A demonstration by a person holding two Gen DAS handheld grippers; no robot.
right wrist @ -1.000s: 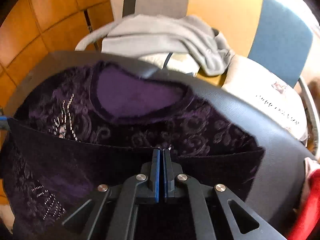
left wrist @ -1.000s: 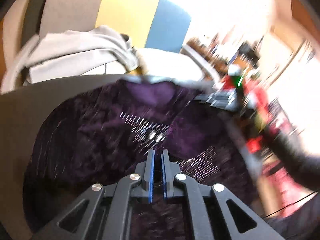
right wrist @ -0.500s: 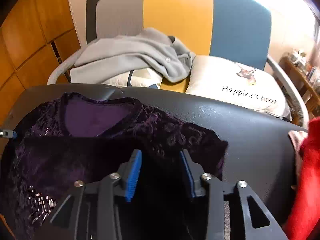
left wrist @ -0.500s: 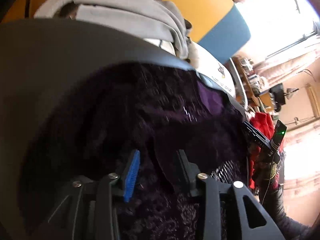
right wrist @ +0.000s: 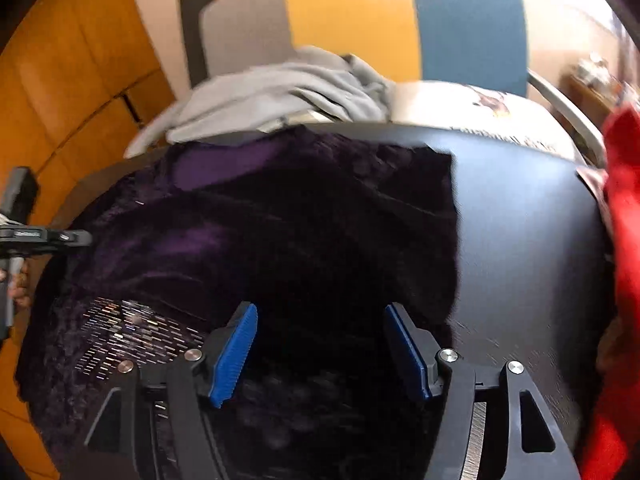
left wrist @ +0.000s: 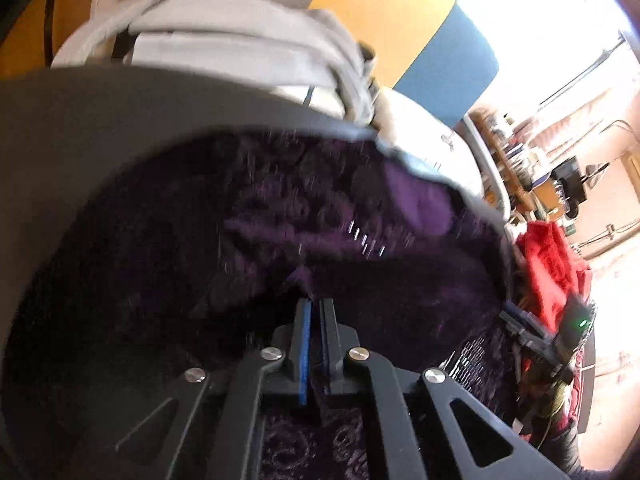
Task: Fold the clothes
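A dark purple velvet top [left wrist: 280, 220] with sequin patches lies spread on the black table [left wrist: 80, 128]. My left gripper [left wrist: 316, 304] is shut on a raised fold of the purple top near its left side. In the right wrist view the purple top [right wrist: 320, 220] fills the middle, its right sleeve folded in. My right gripper [right wrist: 319, 308] hovers over the top's lower part. Its jaws are opening, with cloth lying beneath the gap, and the blue pads [right wrist: 236, 348] press on nothing. The left gripper [right wrist: 76, 236] shows at the far left edge of the right wrist view.
A grey garment [right wrist: 280, 92] and a white cushion [right wrist: 480, 104] lie on a chair [right wrist: 352, 20] with a grey, yellow and blue back behind the table [right wrist: 520, 240]. A red garment [right wrist: 624, 200] lies at the table's right edge. Orange wall panels are on the left.
My left gripper opened, dropped lower and closed on a fold of the purple top. My right gripper let go of the top's edge, spread its jaws and shifted sideways.
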